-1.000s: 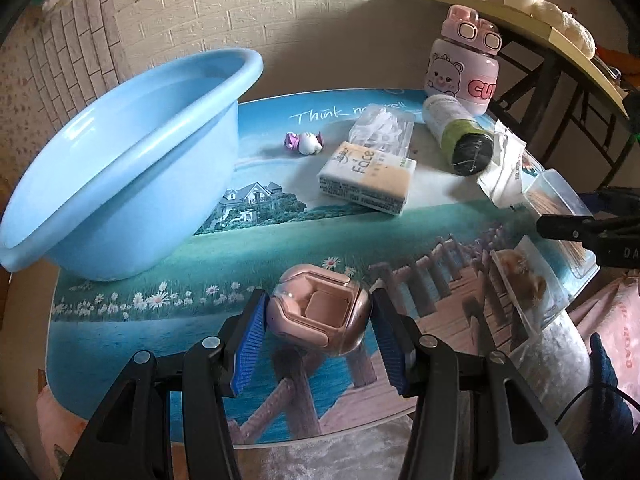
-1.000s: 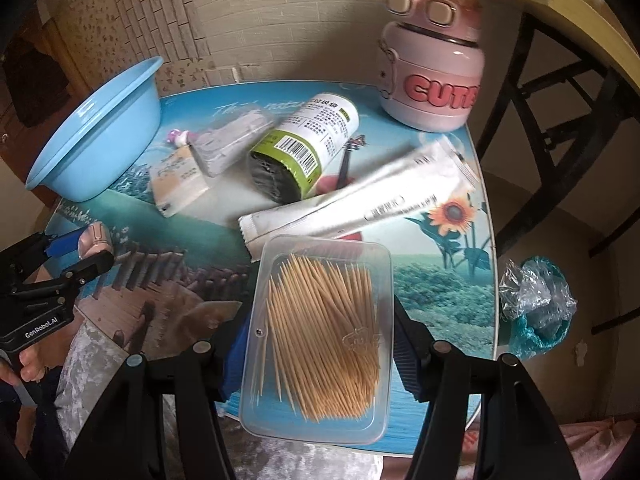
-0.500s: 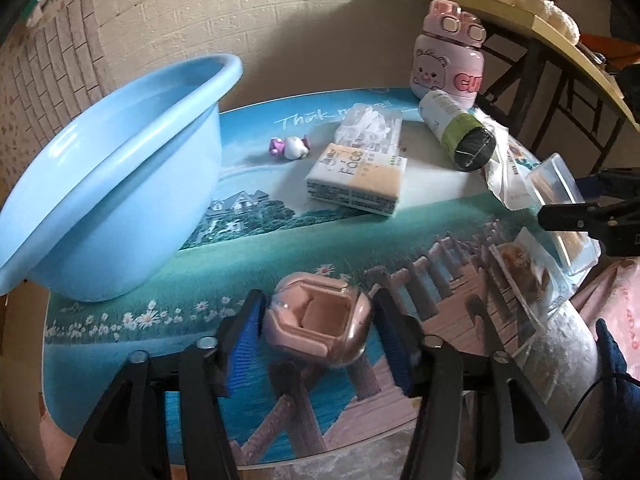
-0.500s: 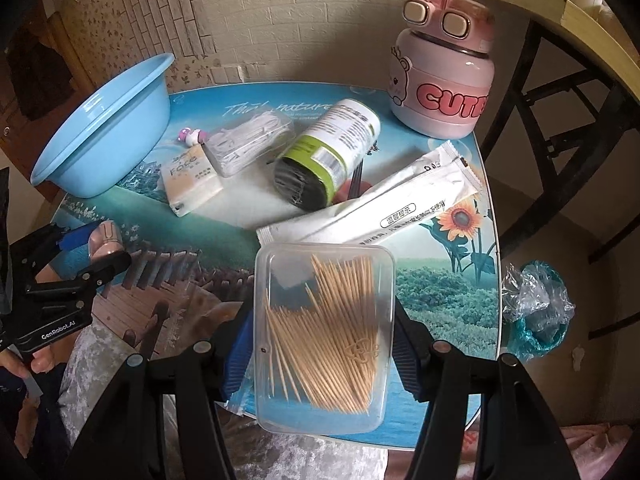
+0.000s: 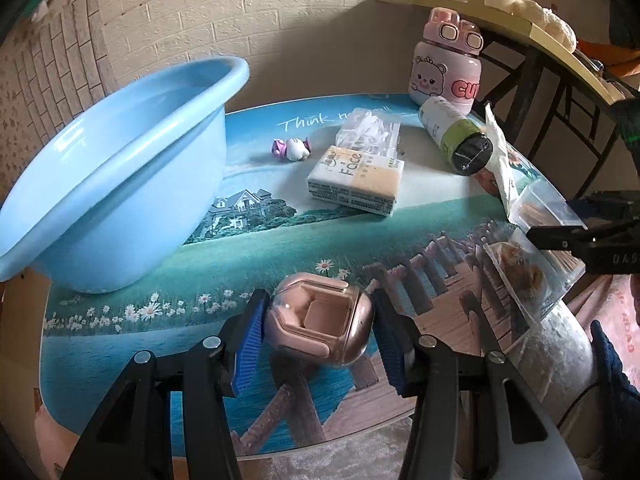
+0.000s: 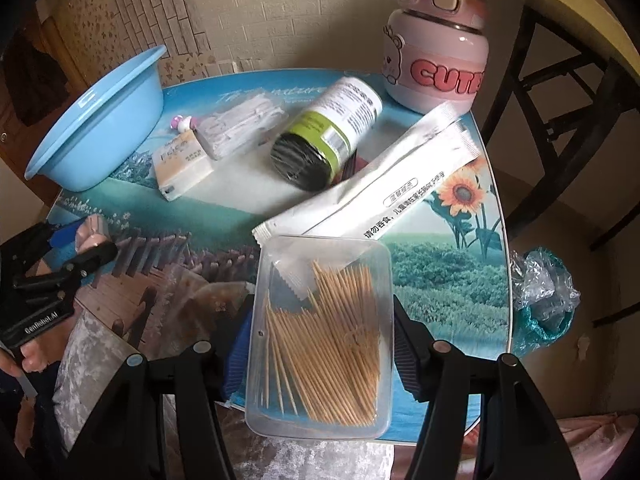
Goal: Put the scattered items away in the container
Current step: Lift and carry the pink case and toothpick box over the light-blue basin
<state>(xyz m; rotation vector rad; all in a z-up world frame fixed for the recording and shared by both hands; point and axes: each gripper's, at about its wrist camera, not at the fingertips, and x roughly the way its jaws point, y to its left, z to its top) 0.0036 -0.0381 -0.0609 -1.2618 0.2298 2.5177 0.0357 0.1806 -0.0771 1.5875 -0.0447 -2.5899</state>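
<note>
My left gripper (image 5: 318, 330) is shut on a pink earbud case (image 5: 318, 320) and holds it just above the table's near edge. The blue basin (image 5: 116, 184) stands to the left of it, tilted and empty as far as I see. My right gripper (image 6: 320, 340) is shut on a clear box of toothpicks (image 6: 320, 336) lifted off the table's right front. The basin also shows in the right wrist view (image 6: 100, 124) at the far left, and the left gripper (image 6: 80, 248) too.
On the round table lie a tissue pack (image 5: 356, 180), a clear packet (image 5: 368, 130), a small toy (image 5: 290, 149), a green-labelled bottle on its side (image 6: 328, 140), a long white sachet (image 6: 372, 188), a snack pouch (image 5: 524, 276) and a pink bear bottle (image 6: 436, 44). A shelf stands at the right.
Both grippers have lifted with their loads: the earbud case and the toothpick box now sit higher above the table. The toothpicks have slid inside the box.
</note>
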